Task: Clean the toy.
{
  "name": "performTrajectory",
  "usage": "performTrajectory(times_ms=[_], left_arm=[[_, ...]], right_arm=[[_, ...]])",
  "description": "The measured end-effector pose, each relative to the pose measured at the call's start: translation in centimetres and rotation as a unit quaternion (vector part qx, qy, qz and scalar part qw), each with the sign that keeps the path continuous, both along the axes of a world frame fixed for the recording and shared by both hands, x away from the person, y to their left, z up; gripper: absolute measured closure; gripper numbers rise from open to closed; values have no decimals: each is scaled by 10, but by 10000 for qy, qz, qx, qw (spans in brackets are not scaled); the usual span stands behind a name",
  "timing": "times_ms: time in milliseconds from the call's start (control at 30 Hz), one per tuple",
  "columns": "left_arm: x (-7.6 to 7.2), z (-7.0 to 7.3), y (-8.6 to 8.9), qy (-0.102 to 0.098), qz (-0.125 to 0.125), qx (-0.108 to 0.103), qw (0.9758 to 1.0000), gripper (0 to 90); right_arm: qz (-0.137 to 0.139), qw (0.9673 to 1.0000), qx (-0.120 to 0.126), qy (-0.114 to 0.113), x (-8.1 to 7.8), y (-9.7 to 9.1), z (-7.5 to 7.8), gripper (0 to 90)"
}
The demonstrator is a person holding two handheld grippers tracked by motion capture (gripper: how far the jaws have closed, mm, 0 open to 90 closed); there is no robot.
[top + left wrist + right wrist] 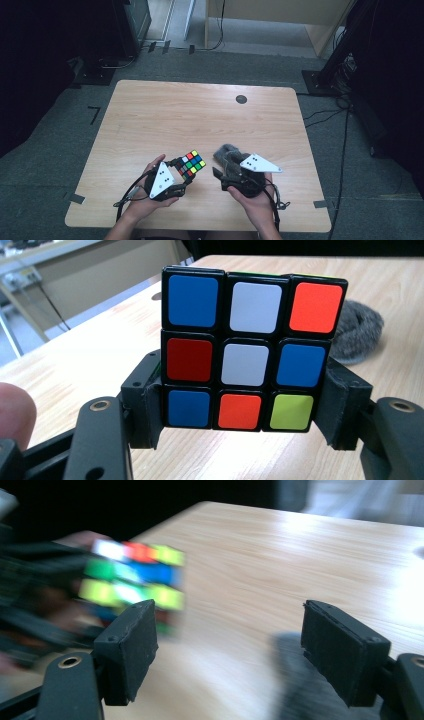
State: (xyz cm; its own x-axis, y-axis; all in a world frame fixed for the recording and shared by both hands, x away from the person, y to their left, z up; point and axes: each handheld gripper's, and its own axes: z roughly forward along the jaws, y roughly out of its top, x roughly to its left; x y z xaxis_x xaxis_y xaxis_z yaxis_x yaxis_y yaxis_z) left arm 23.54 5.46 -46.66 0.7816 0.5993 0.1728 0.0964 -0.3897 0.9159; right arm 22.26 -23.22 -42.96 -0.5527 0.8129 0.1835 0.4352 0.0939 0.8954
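A scrambled puzzle cube [191, 165] is held just above the wooden table [200, 115] near its front edge. My left gripper [184, 171] is shut on it. In the left gripper view the two black pads clamp the cube [245, 347] at its bottom row, with blue, white, red, orange and yellow-green stickers facing the camera. My right gripper [219, 174] stands open to the right of the cube, its jaws wide apart with nothing between them [230, 645]. The blurred cube [135, 577] lies to their left.
A grey fuzzy lump [227, 152] lies on the table just beyond the right gripper and behind the cube [357, 337]. A small black disc [241, 99] sits at the table's far side. Dark stands and cables surround the table on the floor.
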Motion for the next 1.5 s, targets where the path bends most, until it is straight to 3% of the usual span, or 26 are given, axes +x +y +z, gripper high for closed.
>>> performTrajectory(times_ms=[133, 200, 333, 467, 700, 800, 900, 967, 1067, 1133, 1233, 1267, 1367, 1433, 1500], left_arm=[[2, 1, 4, 107, -33, -102, 9999, 336], [3, 2, 5, 186, -60, -130, 9997, 336], [4, 2, 5, 223, -36, -194, 9996, 335], [4, 4, 9, 217, -94, -381, 9990, 334], [6, 6, 12, 376, -45, -504, 9980, 336], [7, 6, 12, 424, -58, -515, 9978, 336], [7, 6, 12, 471, -58, -488, 9977, 336], [8, 6, 12, 517, -42, -491, 9974, 336], [8, 6, 12, 539, -63, -514, 9972, 336], [7, 7, 11, 517, -72, -539, 9972, 336], [6, 7, 11, 506, -114, -548, 9971, 336], [6, 7, 11, 506, -125, -530, 9972, 337], [6, 5, 9, 516, -143, -444, 9976, 337], [5, 4, 7, 516, -174, -364, 9979, 337], [3, 3, 4, 447, -240, -251, 9984, 337]], right_arm=[[-520, 9969, -580, 90, 11, -18, -21, 258], [-638, 9945, -778, 301, 18, -23, -36, 258], [-895, 9892, -919, 714, 28, -27, -63, 278], [-939, 9842, -1276, 786, 31, -23, -79, 289], [-947, 9837, -1118, 1040, 34, -21, -90, 278], [-1004, 9836, -1146, 970, 34, -20, -92, 276], [-1148, 9814, -1213, 947, 33, -15, -93, 285], [-1096, 9824, -1210, 909, 32, -15, -93, 364], [-998, 9850, -1139, 828, 29, -16, -92, 590], [-910, 9869, -1053, 822, 27, -16, -92, 654], [-796, 9904, -695, 888, 24, -19, -89, 696], [-770, 9920, -581, 809, 22, -19, -85, 699], [-582, 9977, -242, 250, 12, -15, -59, 697], [-495, 9988, -10, -60, 4, -12, -41, 694], [-274, 9980, 391, -419, -7, -7, -19, 691]])
